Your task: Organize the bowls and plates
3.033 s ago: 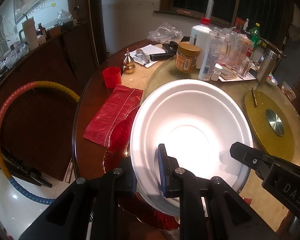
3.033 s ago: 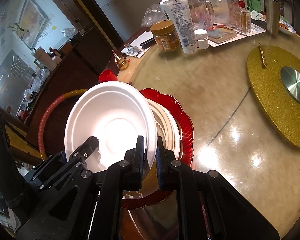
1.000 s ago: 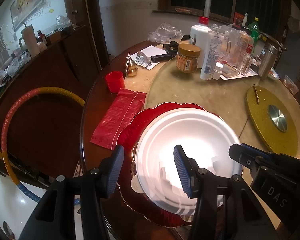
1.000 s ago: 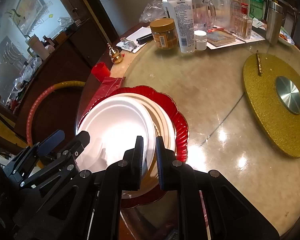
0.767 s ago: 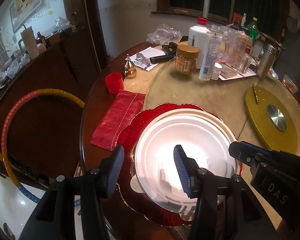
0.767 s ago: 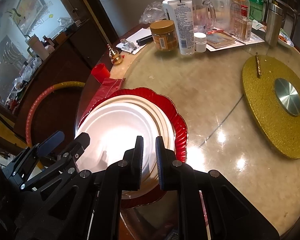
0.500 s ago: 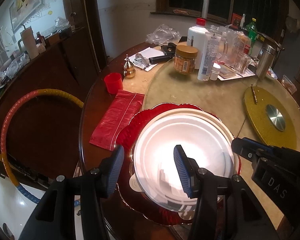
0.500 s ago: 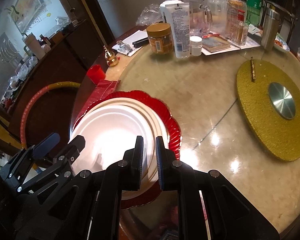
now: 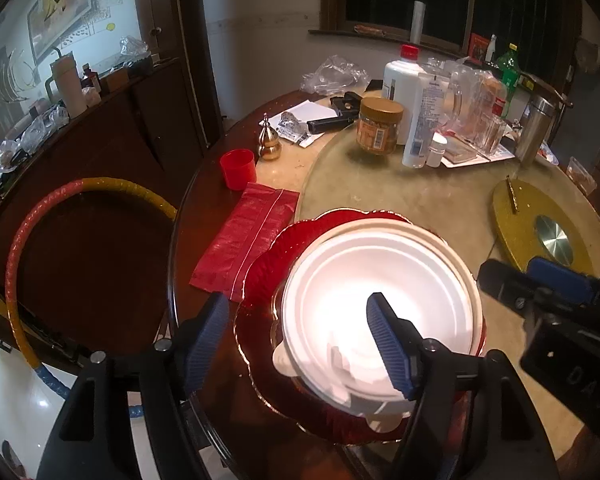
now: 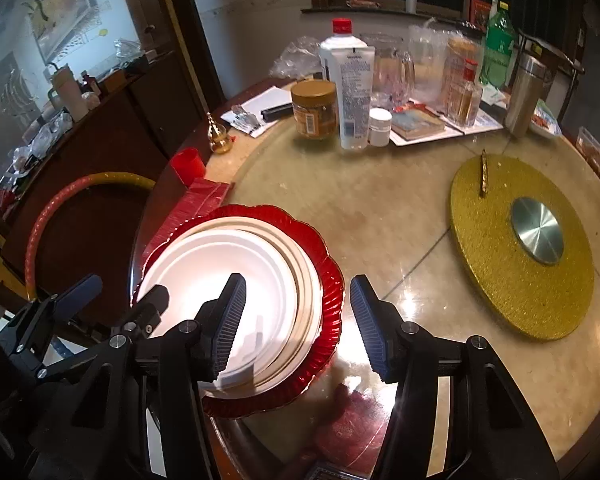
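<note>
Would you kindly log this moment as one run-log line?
phase: release | left gripper: open, jaws just opened | right gripper: open, jaws just opened | white bowl: stacked on cream plate, red plate

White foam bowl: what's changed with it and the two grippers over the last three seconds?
The white foam bowl, earlier held tilted up by both grippers, now sits nested on the cream plate inside the red scalloped glass plate. The left gripper let go first; the right gripper has just been opening, with nothing pressed between its pads. The red plastic cup, red bag and gold turntable stayed put.
</note>
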A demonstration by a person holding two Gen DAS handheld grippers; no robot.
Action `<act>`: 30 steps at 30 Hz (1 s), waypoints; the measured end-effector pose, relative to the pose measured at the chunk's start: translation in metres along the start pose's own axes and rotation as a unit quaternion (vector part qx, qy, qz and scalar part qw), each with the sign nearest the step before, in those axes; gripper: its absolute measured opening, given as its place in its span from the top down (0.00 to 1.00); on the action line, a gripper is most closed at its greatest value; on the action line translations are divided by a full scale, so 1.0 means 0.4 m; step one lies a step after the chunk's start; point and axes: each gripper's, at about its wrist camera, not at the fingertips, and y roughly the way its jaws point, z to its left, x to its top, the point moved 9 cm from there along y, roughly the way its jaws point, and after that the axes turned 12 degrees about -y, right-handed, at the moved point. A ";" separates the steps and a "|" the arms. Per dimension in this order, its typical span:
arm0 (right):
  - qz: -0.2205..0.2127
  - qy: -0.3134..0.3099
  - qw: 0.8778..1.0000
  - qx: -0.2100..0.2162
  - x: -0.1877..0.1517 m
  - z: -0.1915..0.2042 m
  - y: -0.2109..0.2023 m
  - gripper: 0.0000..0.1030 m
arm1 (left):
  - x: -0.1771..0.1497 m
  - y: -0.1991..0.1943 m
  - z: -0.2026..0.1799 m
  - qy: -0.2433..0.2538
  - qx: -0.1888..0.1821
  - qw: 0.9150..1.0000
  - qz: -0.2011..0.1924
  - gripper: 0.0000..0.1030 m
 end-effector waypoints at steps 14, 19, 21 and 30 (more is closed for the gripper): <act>-0.078 -0.048 0.994 -0.054 -0.040 -0.010 -0.151 0.39 | -0.020 -0.063 0.022 0.002 0.001 1.000 -0.028 0.23; -0.095 -0.081 0.990 -0.072 -0.073 -0.003 -0.194 0.39 | -0.039 -0.088 0.021 0.000 -0.004 0.999 -0.032 0.22; -0.095 -0.089 0.989 -0.072 -0.088 -0.001 -0.196 0.39 | -0.047 -0.095 0.018 0.003 -0.005 1.000 -0.031 0.22; -0.088 -0.122 0.986 -0.077 -0.129 0.014 -0.193 0.39 | -0.075 -0.129 0.000 0.014 -0.021 0.999 -0.044 0.22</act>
